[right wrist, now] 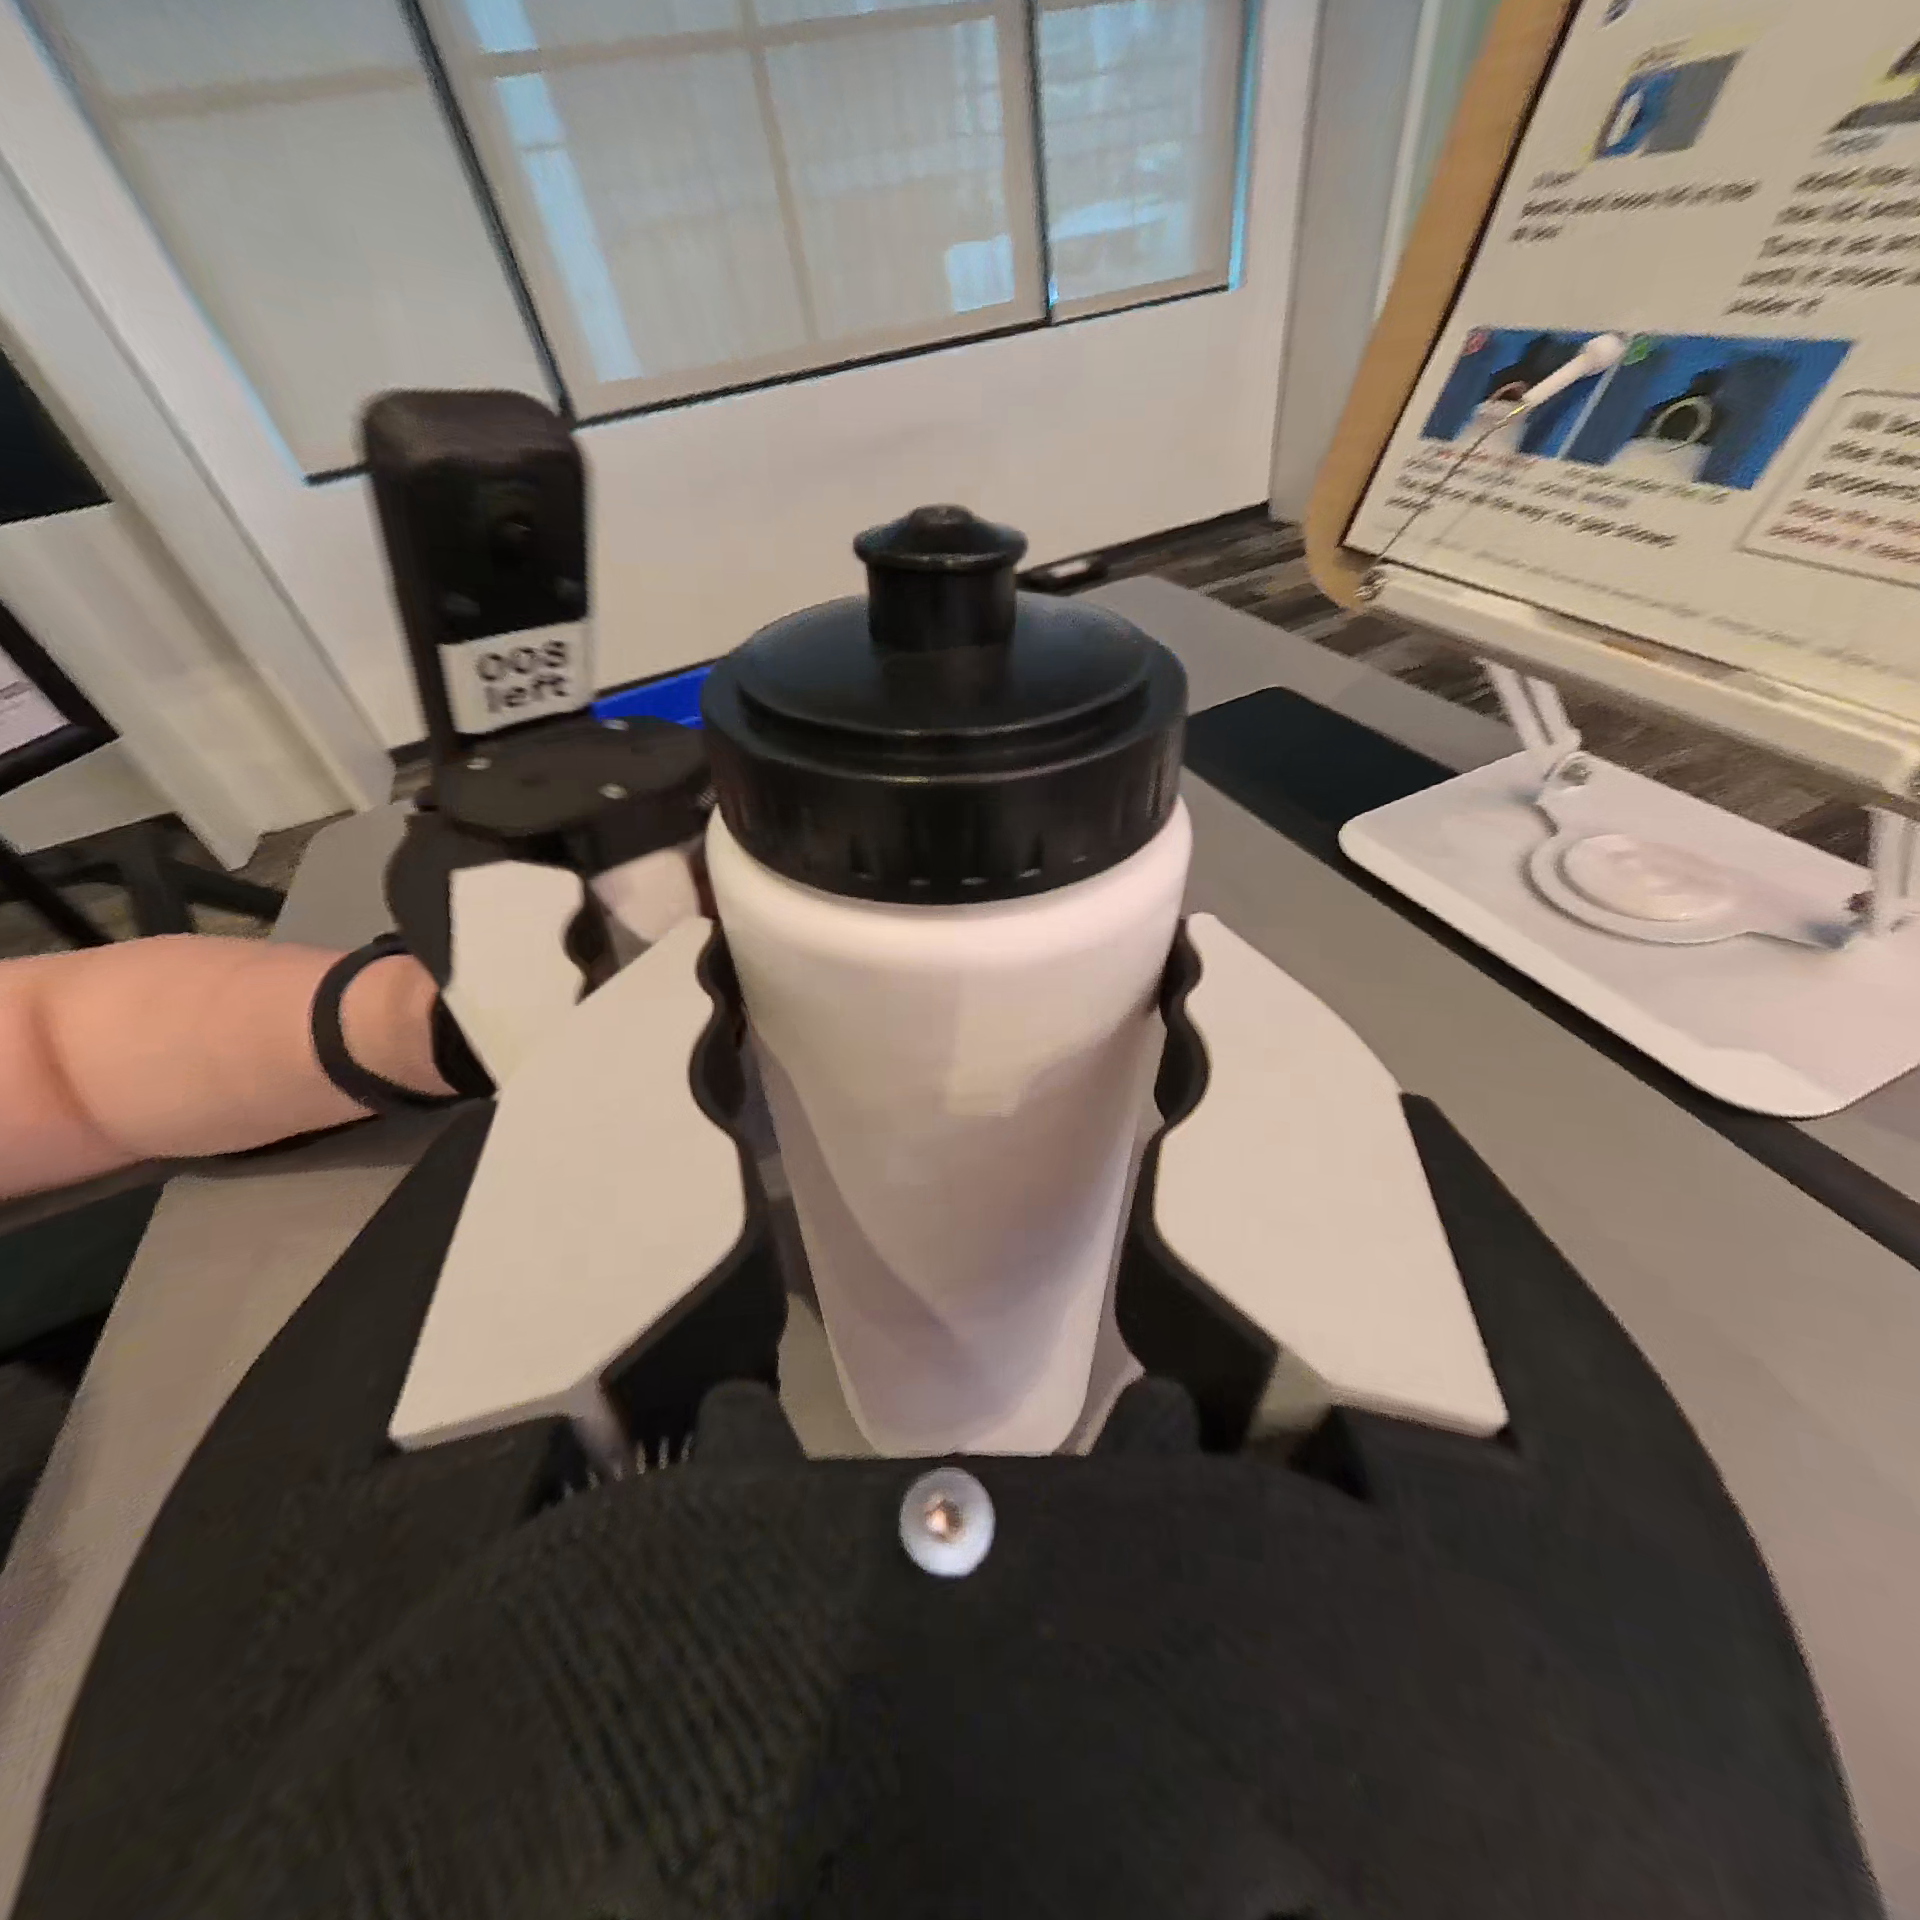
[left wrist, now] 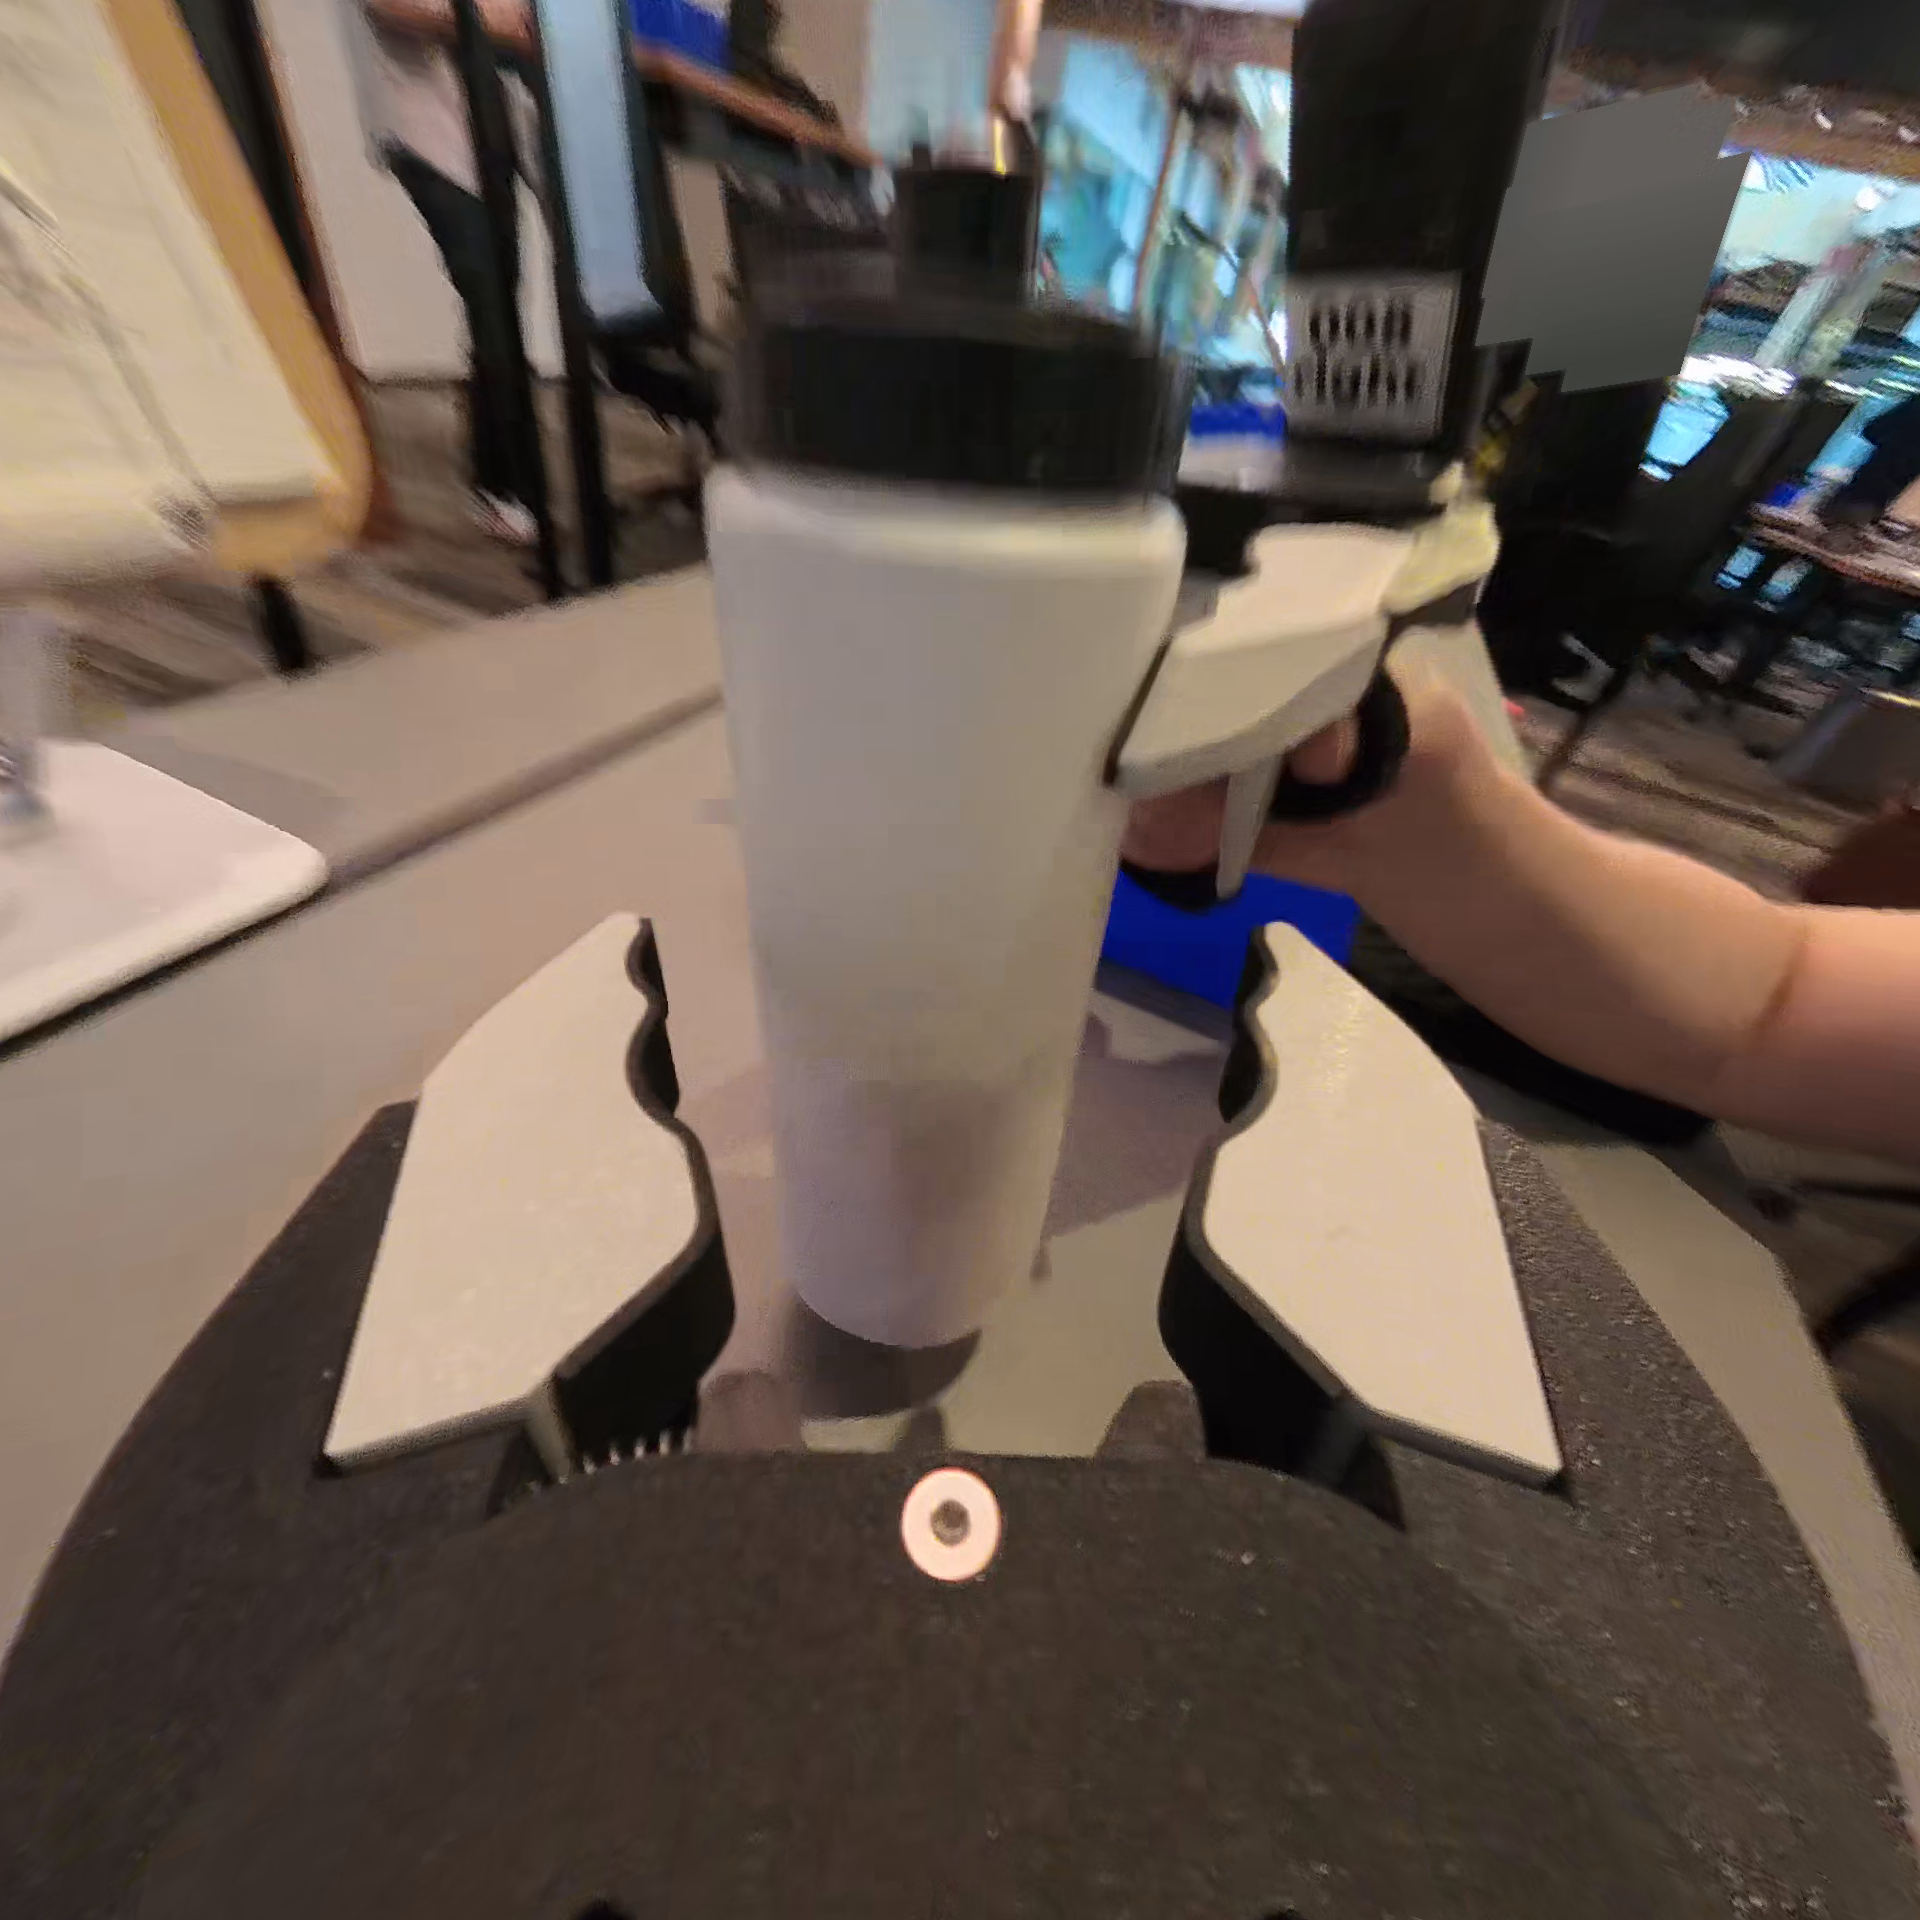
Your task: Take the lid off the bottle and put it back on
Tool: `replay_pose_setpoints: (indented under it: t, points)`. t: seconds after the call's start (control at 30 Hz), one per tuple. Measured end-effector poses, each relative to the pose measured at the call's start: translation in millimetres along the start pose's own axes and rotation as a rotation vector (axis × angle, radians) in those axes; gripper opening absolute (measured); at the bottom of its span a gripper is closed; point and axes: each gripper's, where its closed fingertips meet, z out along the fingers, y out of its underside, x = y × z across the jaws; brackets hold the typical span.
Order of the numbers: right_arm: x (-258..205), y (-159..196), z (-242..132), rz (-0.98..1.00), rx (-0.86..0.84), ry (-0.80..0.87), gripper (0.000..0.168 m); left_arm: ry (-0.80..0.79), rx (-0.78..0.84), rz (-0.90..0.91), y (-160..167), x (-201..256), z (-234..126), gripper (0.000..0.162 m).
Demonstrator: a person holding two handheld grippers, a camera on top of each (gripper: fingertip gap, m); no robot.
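Left gripper, jaws spread and empty, flanks the upright white squeeze bottle at 12 o'clock on the desk; right gripper clamps its body below the black lid, so grip the ribbed rim squarely before twisting.

The worktop is a flat grey surface with a darker strip running along it, seen in both views. A white base plate lies on it at the right of the right wrist view, carrying a stand that props up a tilted, wood-framed instruction board; the same plate shows at the left edge of the left wrist view. A dark flat pad lies on the worktop beside the plate. A blue item sits on it further off; its kind cannot be told.
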Motion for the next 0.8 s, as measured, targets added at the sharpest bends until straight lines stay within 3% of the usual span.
replay_pose_setpoints:
  t: [0.13, 0.2, 0.33, 0.53, 0.6, 0.7, 0.8]
  points:
    - [4, 7, 6, -0.053, 0.025, 0.058, 0.080, -0.182, 0.199, 0.134, -48, -12, -32, 0.104]
    - [2, 13, 12, -0.054, 0.034, 0.052, 0.080, -0.246, 0.203, 0.182, -59, -14, -39, 0.105]
    - [-12, 21, 23, -0.051, 0.064, -0.002, 0.080, -0.245, 0.113, 0.175, -54, -11, -28, 0.105]
    - [-29, 21, 27, -0.148, 0.111, -0.054, 0.080, -0.165, 0.051, 0.129, -43, -2, -8, 0.091]
    - [-29, 22, 27, -0.136, 0.131, -0.062, 0.080, -0.126, 0.036, 0.126, -42, 2, -6, 0.078]
    - [-27, 27, 29, -0.089, 0.140, -0.061, 0.080, -0.129, 0.040, 0.114, -42, -1, -8, 0.075]
    - [-23, 42, 37, -0.095, 0.072, 0.000, 0.099, -0.150, 0.057, 0.108, -43, -5, -12, 0.075]
